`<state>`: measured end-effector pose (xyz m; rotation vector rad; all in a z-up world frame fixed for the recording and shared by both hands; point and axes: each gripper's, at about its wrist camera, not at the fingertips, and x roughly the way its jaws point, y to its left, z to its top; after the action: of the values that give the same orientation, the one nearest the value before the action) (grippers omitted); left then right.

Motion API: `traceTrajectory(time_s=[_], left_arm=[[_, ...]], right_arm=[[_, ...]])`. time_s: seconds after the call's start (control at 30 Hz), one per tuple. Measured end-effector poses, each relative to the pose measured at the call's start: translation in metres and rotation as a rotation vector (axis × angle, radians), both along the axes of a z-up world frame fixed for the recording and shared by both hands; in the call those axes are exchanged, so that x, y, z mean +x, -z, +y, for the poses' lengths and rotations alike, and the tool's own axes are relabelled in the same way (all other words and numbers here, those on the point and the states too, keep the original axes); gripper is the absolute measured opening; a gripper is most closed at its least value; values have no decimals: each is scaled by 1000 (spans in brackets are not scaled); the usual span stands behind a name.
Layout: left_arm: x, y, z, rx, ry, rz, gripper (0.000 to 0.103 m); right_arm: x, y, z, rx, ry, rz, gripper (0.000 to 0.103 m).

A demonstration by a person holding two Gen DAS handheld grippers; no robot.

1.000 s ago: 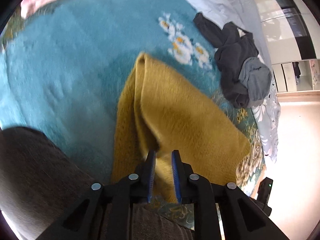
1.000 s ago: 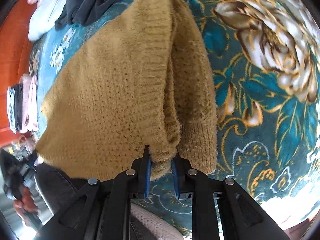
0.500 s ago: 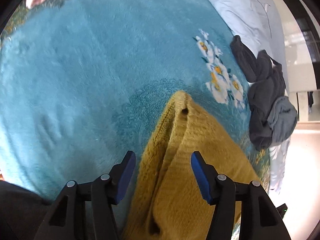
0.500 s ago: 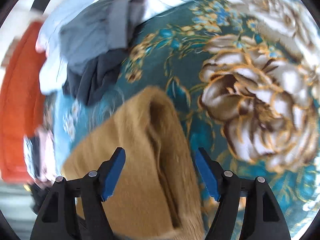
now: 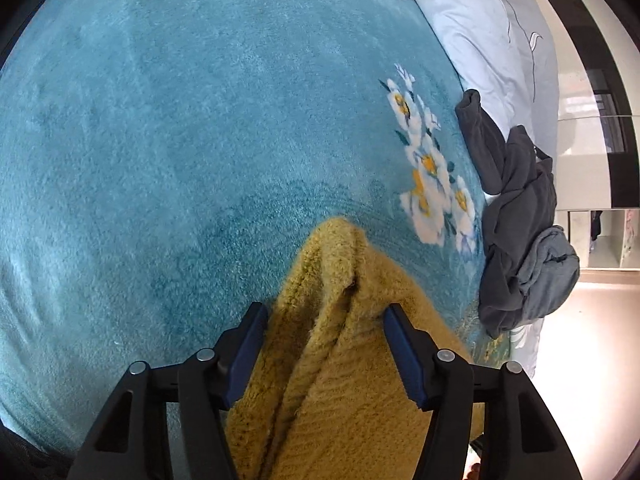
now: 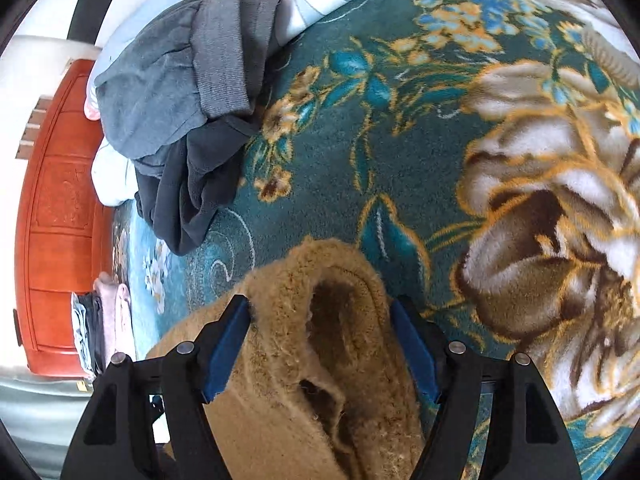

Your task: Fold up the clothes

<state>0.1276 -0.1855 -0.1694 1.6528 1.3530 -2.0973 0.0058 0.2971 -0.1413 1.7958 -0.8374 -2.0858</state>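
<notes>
A mustard knit sweater (image 5: 340,400) lies folded on a teal plush blanket (image 5: 180,140). In the left wrist view its far corner sits between the blue pads of my left gripper (image 5: 325,312). Those jaws are closing, and the knit fills the gap loosely. In the right wrist view the sweater (image 6: 280,400) shows a rounded fold with a dark hollow. My right gripper (image 6: 319,304) stands wide open astride that fold, both pads beside the knit, on the flowered part of the blanket (image 6: 400,140).
A heap of dark grey clothes (image 5: 516,232) lies at the blanket's edge, seen also as the grey heap (image 6: 180,92) beside a pale blue duvet (image 5: 480,28). A folded stack (image 6: 100,328) sits by an orange wooden board (image 6: 60,220).
Both grippers were shut on the sweater's near edge a second ago. They let go, opened, and moved forward and down to the sweater's far corners, which now sit between the pads.
</notes>
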Motion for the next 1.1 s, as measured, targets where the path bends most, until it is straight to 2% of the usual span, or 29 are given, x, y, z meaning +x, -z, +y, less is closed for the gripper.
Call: traceTrajectory(time_s=[0.03, 0.07, 0.1, 0.17, 0.23, 0.3, 0.37, 0.43, 0.53, 0.7, 0.8, 0.9, 0.97, 1.03, 1.1], left_arm=[[-1, 0, 1, -11, 0, -12, 41], [-2, 0, 3, -19, 2, -19, 27], [-2, 0, 5, -25, 4, -23, 23], [-7, -9, 9, -62, 29, -12, 19], [-13, -19, 13, -103, 59, 2, 18], [-20, -30, 16, -128, 83, 29, 17], [-34, -50, 17, -136, 105, 97, 17], [-50, -65, 21, -165, 129, 132, 17], [-76, -72, 28, -200, 164, 118, 18], [-82, -54, 23, -208, 161, 55, 22], [-73, -52, 15, -198, 132, 52, 26], [-64, -56, 8, -197, 92, 24, 31], [-52, -65, 12, -188, 67, 38, 32], [-41, -76, 32, -179, 100, 87, 32], [-30, -79, 66, -167, 187, 119, 32]], right_arm=[[-1, -1, -2, 11, -3, -3, 72], [-2, -1, -4, 25, -5, -7, 66], [-2, -1, -7, 49, -7, -16, 61], [-2, -2, -11, 72, -13, -25, 39], [-3, -6, -15, 63, -15, -24, 27], [-6, -17, -14, 35, 6, 9, 24], [-13, -31, -13, -1, 22, 57, 23], [-22, -45, -12, -25, 39, 105, 23], [-39, -53, -14, -23, 64, 138, 23], [-54, -34, -20, 10, 91, 74, 23], [-56, -26, -19, 8, 106, 49, 23], [-57, -28, -19, 40, 95, 46, 36], [-54, -36, -18, 77, 86, 70, 60], [-43, -40, -11, 69, 62, 79, 68], [-29, -42, -10, 54, 30, 66, 68]])
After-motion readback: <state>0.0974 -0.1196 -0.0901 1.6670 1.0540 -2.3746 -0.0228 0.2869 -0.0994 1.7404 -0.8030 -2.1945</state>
